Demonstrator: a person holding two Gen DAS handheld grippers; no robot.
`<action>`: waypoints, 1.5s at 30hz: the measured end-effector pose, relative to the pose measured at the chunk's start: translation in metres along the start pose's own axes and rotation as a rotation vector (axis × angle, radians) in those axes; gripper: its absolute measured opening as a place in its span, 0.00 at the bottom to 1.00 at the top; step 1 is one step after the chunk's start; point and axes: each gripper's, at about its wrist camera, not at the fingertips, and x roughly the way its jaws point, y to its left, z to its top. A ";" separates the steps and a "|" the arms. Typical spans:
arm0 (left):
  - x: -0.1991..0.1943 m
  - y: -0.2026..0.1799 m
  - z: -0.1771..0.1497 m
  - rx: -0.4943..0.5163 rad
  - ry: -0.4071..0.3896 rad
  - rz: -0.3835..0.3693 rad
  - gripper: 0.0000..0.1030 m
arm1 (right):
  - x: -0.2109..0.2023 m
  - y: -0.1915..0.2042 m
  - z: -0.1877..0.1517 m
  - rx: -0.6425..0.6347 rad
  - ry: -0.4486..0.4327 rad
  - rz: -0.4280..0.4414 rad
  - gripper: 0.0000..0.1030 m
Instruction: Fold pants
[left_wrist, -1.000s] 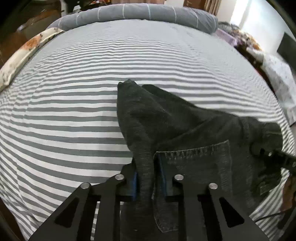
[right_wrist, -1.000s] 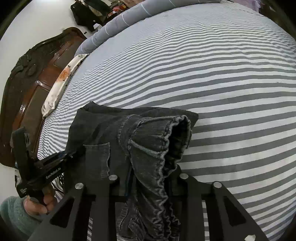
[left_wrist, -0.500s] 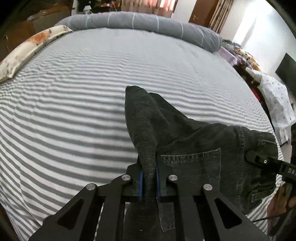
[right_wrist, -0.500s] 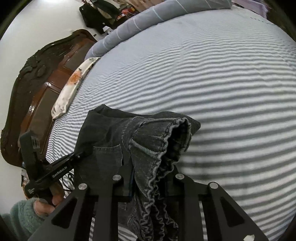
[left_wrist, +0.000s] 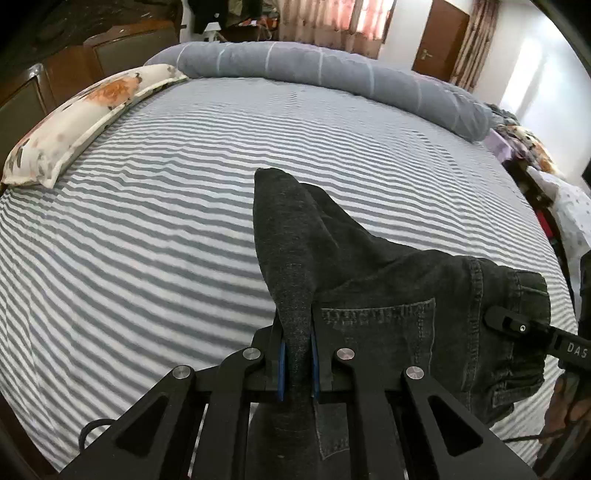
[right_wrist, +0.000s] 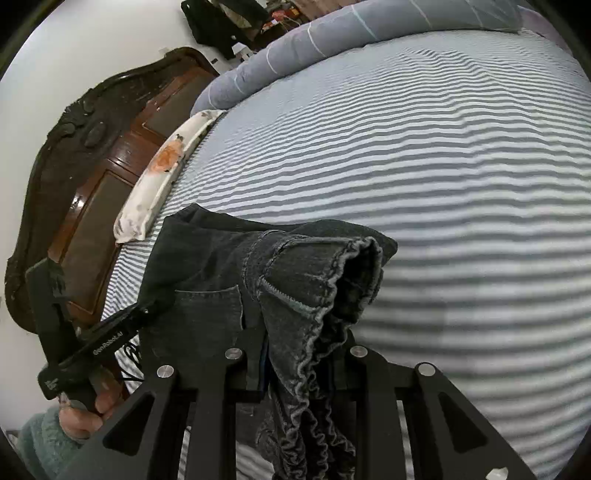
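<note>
Gripping a fold of the dark jeans at the bottom centre of the frame, the left gripper is clamped tight. The right gripper pinches their gathered waistband. Beyond lies the striped bed, with a floral pillow at upper left.

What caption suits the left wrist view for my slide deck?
Left gripper and right gripper shut on dark denim pants, lifted above a striped bed.
</note>
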 end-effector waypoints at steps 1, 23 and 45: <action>0.004 0.003 0.004 -0.003 0.007 0.004 0.10 | 0.009 0.000 0.005 0.002 0.009 -0.009 0.21; 0.011 0.018 -0.069 0.003 0.119 0.077 0.51 | -0.007 -0.029 -0.079 0.021 -0.017 -0.186 0.72; -0.112 -0.011 -0.120 0.010 0.037 0.170 0.61 | -0.088 0.108 -0.128 -0.170 -0.188 -0.429 0.98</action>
